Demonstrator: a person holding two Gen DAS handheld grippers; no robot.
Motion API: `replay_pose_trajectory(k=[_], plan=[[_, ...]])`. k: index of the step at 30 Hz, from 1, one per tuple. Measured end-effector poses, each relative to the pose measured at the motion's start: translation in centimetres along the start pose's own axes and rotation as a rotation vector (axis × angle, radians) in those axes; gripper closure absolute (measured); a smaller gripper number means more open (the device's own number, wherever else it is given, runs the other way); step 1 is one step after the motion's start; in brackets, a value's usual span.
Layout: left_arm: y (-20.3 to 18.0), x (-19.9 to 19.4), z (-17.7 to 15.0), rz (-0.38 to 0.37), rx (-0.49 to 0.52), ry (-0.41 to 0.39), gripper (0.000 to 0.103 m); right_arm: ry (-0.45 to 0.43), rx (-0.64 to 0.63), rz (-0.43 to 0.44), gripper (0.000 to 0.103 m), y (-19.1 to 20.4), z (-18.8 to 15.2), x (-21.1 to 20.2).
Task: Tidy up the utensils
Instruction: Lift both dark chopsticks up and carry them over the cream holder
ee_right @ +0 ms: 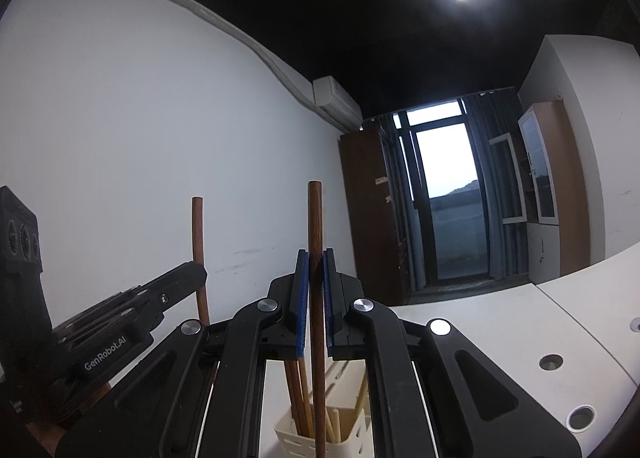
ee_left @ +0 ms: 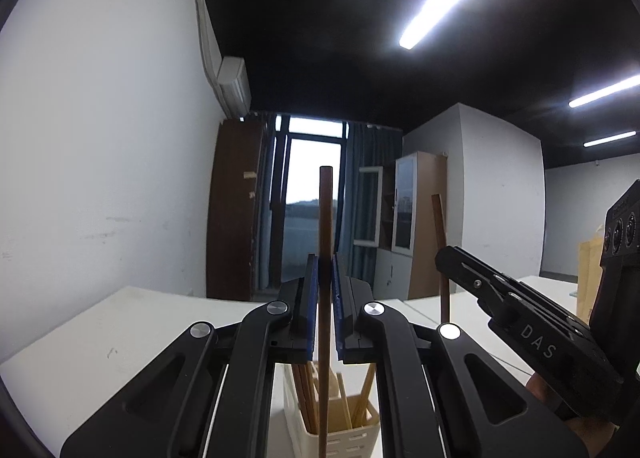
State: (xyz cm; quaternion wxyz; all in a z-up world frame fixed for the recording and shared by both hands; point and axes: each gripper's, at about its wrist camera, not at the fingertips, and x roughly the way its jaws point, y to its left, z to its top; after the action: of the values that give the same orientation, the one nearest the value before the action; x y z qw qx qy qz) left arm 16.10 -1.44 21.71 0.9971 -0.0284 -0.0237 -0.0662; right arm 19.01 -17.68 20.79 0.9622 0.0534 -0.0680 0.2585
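My left gripper (ee_left: 326, 270) is shut on a dark brown chopstick (ee_left: 325, 218) and holds it upright over a cream slotted utensil holder (ee_left: 352, 438) that has several chopsticks in it. My right gripper (ee_right: 316, 262) is shut on another dark brown chopstick (ee_right: 315, 226), upright over the same holder (ee_right: 344, 444). The right gripper (ee_left: 460, 262) shows at the right of the left wrist view with its chopstick (ee_left: 440, 242). The left gripper (ee_right: 196, 274) shows at the left of the right wrist view with its chopstick (ee_right: 198, 234).
The holder stands on a white table (ee_left: 120, 330) against a white wall (ee_right: 140, 138). The table has round cable holes (ee_right: 551, 362) on the right. A brown cabinet (ee_left: 236, 210), a window and a glass-door cabinet (ee_left: 412, 214) stand far behind.
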Motion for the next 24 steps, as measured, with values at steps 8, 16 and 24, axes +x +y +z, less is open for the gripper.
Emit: replay_pose_trajectory(k=[8,16,24], plan=[[0.2,-1.1,0.6,0.006,-0.029,-0.155,0.097,-0.146,0.033,0.060,0.095,0.0,1.1,-0.8],[0.0,-0.4,0.5,0.005,-0.058,-0.214,0.097,-0.243,0.069,0.076,0.095,-0.6,1.4,-0.3],[-0.2,0.6,-0.3,0.009,-0.059,-0.195,0.097,-0.278,0.017,0.046,0.095,-0.1,-0.1,0.8]])
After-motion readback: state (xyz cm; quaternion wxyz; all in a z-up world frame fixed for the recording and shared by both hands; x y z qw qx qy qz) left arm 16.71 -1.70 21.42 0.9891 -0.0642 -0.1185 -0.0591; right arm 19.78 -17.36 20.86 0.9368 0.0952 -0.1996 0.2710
